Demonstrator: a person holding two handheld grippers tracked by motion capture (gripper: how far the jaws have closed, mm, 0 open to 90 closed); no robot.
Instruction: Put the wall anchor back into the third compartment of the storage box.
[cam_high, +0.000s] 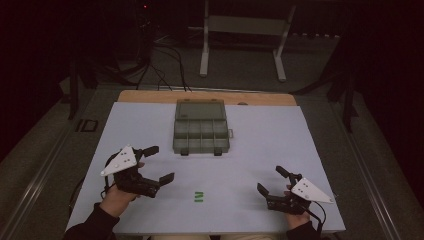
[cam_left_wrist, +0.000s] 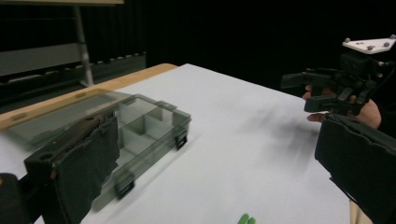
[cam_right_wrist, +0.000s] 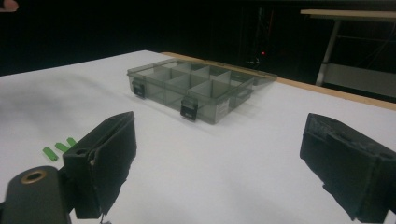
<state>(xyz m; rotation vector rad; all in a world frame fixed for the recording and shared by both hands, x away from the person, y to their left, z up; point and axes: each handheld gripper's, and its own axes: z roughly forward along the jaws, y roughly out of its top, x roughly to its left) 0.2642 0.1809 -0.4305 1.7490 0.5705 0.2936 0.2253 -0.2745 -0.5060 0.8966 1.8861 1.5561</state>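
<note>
A smoky clear compartment box (cam_high: 201, 134) lies at the table's far middle, its lid (cam_high: 200, 109) folded open behind it and its two black latches facing me. Its cells look empty in the right gripper view (cam_right_wrist: 196, 88) and the left gripper view (cam_left_wrist: 140, 133). Three small green pieces (cam_high: 199, 197) lie side by side near the front edge, between the hands; they also appear as green pieces (cam_right_wrist: 58, 148) and at the bottom edge (cam_left_wrist: 246, 219). My left gripper (cam_high: 161, 163) is held open at the front left, with nothing in it. The right gripper (cam_high: 269, 179) is open at the front right, also seen across the table (cam_left_wrist: 303, 91).
The white table top (cam_high: 270, 140) has a wooden strip (cam_high: 150, 96) along its far edge. Beyond it on the dark floor stand a metal frame (cam_high: 242, 30) and several cables (cam_high: 165, 60). A small dark object (cam_high: 88, 125) lies off the table's left side.
</note>
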